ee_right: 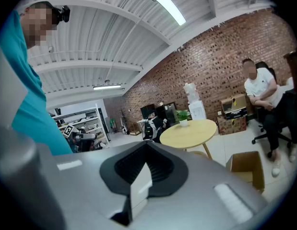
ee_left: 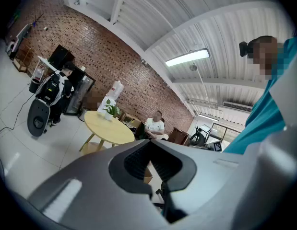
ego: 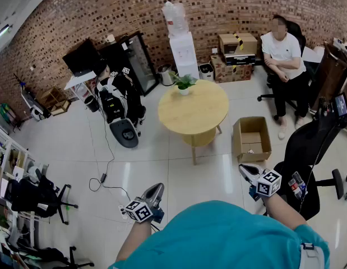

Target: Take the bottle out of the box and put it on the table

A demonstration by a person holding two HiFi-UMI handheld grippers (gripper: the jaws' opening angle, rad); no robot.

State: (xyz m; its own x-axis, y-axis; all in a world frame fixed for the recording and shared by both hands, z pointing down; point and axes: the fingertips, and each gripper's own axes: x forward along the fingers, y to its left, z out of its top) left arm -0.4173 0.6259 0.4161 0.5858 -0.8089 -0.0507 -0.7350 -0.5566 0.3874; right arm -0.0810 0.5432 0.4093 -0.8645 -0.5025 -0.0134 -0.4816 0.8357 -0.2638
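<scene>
Head view shows the left gripper (ego: 157,188) and the right gripper (ego: 245,169) held level, close in front of the person's body. Each has its jaws pressed together with nothing between them. The open cardboard box (ego: 237,142) stands on the floor just right of the round table (ego: 195,114), well apart from both grippers, and the bottle in it is too small to make out.

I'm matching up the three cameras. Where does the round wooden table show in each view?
Head view: round table at the centre, on the white floor.
Left gripper view: left of centre.
Right gripper view: right of centre.
Shared landmark: the potted plant on the table.
</scene>
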